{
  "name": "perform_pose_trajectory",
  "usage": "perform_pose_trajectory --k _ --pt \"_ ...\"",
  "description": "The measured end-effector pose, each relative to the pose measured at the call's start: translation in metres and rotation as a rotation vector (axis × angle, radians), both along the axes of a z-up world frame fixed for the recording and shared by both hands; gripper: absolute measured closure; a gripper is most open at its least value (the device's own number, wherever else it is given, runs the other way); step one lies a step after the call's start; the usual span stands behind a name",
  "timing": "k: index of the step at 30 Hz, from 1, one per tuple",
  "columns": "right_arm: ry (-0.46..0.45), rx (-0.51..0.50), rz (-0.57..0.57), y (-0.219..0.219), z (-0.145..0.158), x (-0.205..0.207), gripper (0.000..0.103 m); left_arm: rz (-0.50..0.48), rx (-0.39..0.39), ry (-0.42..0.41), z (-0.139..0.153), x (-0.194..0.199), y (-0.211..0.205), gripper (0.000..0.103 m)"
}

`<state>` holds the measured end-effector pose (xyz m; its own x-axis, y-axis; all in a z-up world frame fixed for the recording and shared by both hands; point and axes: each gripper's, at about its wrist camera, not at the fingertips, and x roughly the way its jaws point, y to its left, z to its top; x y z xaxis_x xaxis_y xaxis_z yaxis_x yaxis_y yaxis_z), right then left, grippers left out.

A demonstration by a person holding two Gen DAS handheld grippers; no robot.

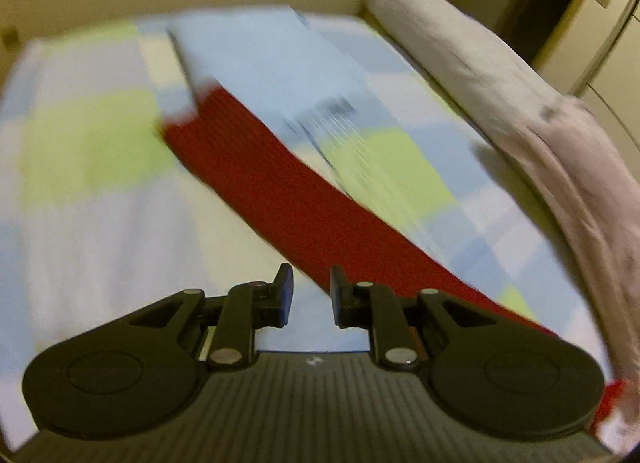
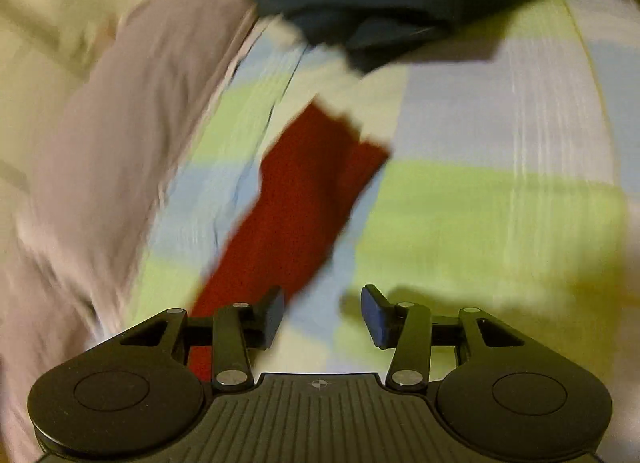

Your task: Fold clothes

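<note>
A long red ribbed garment (image 1: 276,191) lies diagonally across the checked bed sheet (image 1: 88,151) in the left wrist view. My left gripper (image 1: 311,295) hovers open over its near part, with nothing between the fingers. A folded light blue cloth (image 1: 264,67) lies beyond the red garment. In the blurred right wrist view the red garment (image 2: 296,199) runs from the centre down under the left finger. My right gripper (image 2: 322,317) is open and empty, just right of the garment.
A pale pinkish-grey cloth (image 1: 580,183) and a white pillow (image 1: 432,35) lie along the right edge of the bed. In the right wrist view the pinkish cloth (image 2: 120,135) fills the left side and a dark blue garment pile (image 2: 380,3) sits at the top.
</note>
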<state>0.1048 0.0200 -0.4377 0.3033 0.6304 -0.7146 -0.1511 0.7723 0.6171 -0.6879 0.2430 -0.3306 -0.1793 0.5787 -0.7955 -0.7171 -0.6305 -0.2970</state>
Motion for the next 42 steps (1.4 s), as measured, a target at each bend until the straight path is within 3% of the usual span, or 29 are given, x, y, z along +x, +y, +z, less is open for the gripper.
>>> perform_pose_trajectory --k 5,6,7,10,13,14,16,17,19,21,22,24,25,29,32,36,40,42 --pt "0.089 0.105 -0.062 0.009 -0.03 0.04 0.057 -0.075 -0.003 -0.125 -0.017 0.062 0.014 0.088" --pt "0.091 0.117 -0.056 0.012 -0.033 0.044 0.09 -0.097 -0.001 -0.145 -0.018 0.071 0.018 0.088" --pt "0.077 0.095 -0.022 0.018 -0.032 0.047 0.097 -0.13 0.001 -0.157 -0.017 0.079 0.022 0.088" --pt "-0.115 0.011 0.078 0.025 0.005 0.044 0.098 -0.253 0.016 -0.166 -0.008 0.102 0.036 0.088" --pt "-0.301 -0.037 0.116 0.019 0.046 0.034 0.097 -0.41 0.012 -0.085 -0.001 0.122 0.052 0.088" --pt "-0.319 -0.073 0.127 0.018 0.05 0.03 0.097 -0.463 -0.013 -0.056 -0.003 0.129 0.058 0.088" --pt "-0.21 -0.233 0.203 0.028 0.031 0.034 0.092 -0.551 -0.07 -0.016 -0.009 0.143 0.069 0.088" --pt "-0.149 -0.317 0.242 0.033 0.021 0.037 0.08 -0.594 -0.097 -0.008 -0.012 0.15 0.075 0.088" --pt "-0.131 -0.523 0.189 0.037 0.015 0.034 0.075 -0.67 -0.11 0.012 -0.013 0.16 0.087 0.086" --pt "-0.216 -0.649 0.061 0.04 0.033 0.024 0.075 -0.743 -0.106 0.029 -0.013 0.172 0.102 0.081" --pt "-0.281 -0.656 0.044 0.044 0.044 0.016 0.075 -0.78 -0.095 0.031 -0.014 0.181 0.114 0.079" --pt "-0.387 -0.542 0.153 0.066 0.063 -0.005 0.075 -0.853 -0.071 0.034 -0.016 0.199 0.138 0.078" --pt "-0.385 -0.468 0.237 0.084 0.068 -0.013 0.075 -0.889 -0.059 0.036 -0.016 0.207 0.15 0.076" --pt "-0.122 -0.15 0.572 0.184 0.056 -0.052 0.075 -1.041 -0.02 0.033 -0.022 0.251 0.204 0.07" --pt "0.077 -0.015 0.73 0.265 0.034 -0.096 0.075 -1.145 -0.007 0.011 -0.03 0.284 0.243 0.067" --pt "0.168 0.004 0.939 0.357 0.001 -0.166 0.075 -1.221 -0.025 -0.01 -0.048 0.318 0.275 0.064" --pt "0.148 -0.084 1.094 0.406 -0.023 -0.228 0.075 -1.249 -0.082 -0.046 -0.079 0.338 0.297 0.062" --pt "0.125 -0.09 1.143 0.42 -0.034 -0.245 0.075 -1.299 -0.149 -0.109 -0.098 0.348 0.3 0.065"
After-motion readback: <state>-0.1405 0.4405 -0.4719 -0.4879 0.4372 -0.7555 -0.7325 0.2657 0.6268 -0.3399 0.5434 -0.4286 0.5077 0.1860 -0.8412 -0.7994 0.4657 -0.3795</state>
